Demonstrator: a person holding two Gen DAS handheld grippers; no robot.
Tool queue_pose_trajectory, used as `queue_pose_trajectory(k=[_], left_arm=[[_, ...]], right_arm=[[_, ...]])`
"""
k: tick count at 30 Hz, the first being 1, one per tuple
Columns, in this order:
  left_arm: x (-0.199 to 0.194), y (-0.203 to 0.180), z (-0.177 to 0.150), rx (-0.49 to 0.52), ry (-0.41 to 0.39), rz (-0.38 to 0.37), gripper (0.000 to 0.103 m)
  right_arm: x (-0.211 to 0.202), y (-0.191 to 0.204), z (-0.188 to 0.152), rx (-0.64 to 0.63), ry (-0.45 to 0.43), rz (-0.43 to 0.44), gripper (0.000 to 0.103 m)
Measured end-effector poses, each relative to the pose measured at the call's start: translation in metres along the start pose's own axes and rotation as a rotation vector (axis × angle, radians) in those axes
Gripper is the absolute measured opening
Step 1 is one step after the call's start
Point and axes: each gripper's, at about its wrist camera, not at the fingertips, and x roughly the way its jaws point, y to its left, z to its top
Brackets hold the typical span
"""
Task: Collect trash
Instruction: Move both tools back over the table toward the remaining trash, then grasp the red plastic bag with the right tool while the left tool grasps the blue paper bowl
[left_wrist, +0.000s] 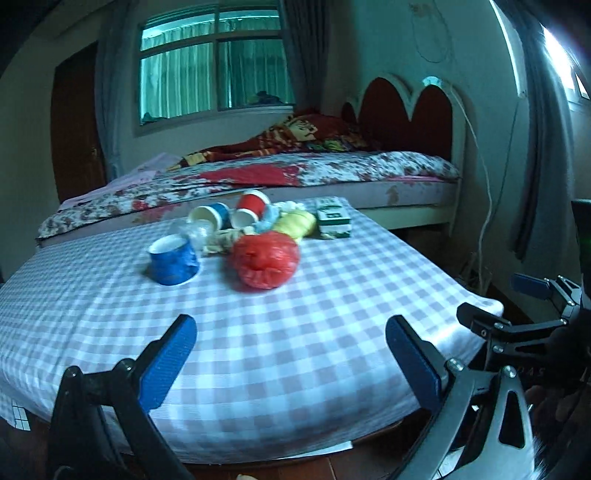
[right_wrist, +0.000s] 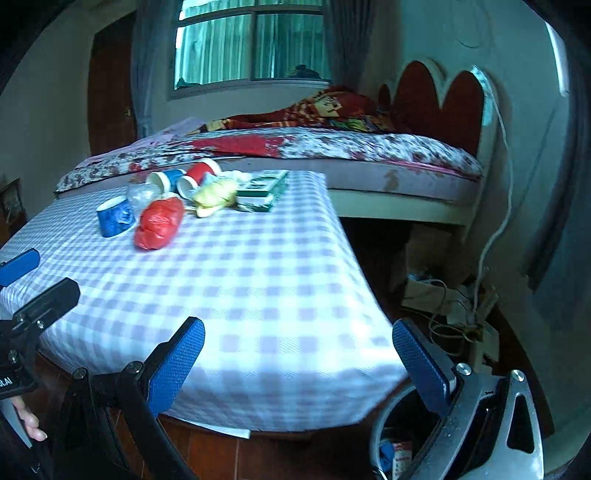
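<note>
Both claws, the left claw (left_wrist: 291, 354) and the right claw (right_wrist: 299, 362), hang wide and empty over the near edge of the checked worktop (left_wrist: 295, 332). At its far end, before the bed (left_wrist: 332, 170), lies the trash: four paper cups, the nearest a blue cup (left_wrist: 173, 264), beside a red plastic bag (left_wrist: 264, 264), likely light, soft and best pinched at a fold, plus a yellow wad (left_wrist: 297, 223) and a green carton (left_wrist: 334, 218).

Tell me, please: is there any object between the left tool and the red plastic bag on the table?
Nothing visible stands between them. The left tool is open over the near edge of the table, and only bare checked cloth lies before the red plastic bag. The blue cup stands beside the bag, to its left, off the straight path.
</note>
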Motion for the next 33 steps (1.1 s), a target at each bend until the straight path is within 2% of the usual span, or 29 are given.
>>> queue_pose_trajectory(k=[9,12,17,22,26,30,33], left_arm=[[0.007,0.091,-0.001,-0.096,0.059,0.145,0.103],[0.015,0.108,-0.001,-0.114,0.084,0.163,0.103],[0.032,0.133,0.002,-0.115,0.116,0.203,0.103],[0.048,0.150,0.006,-0.133,0.128,0.207,0.102],[0.065,0.153,0.011,-0.145,0.151,0.154,0.102],[0.090,0.147,0.025,-0.111,0.164,0.133,0.102],[0.113,0.148,0.037,-0.117,0.176,0.114,0.102]], right_arm=[[0.036,0.078,0.034,-0.075,0.055,0.130,0.102],[0.053,0.104,0.047,-0.107,0.073,0.180,0.102],[0.082,0.133,0.065,-0.152,0.108,0.201,0.101],[0.114,0.151,0.085,-0.149,0.147,0.218,0.095],[0.140,0.157,0.094,-0.141,0.189,0.215,0.092],[0.161,0.158,0.099,-0.137,0.224,0.217,0.081],[0.175,0.154,0.103,-0.132,0.245,0.238,0.054]])
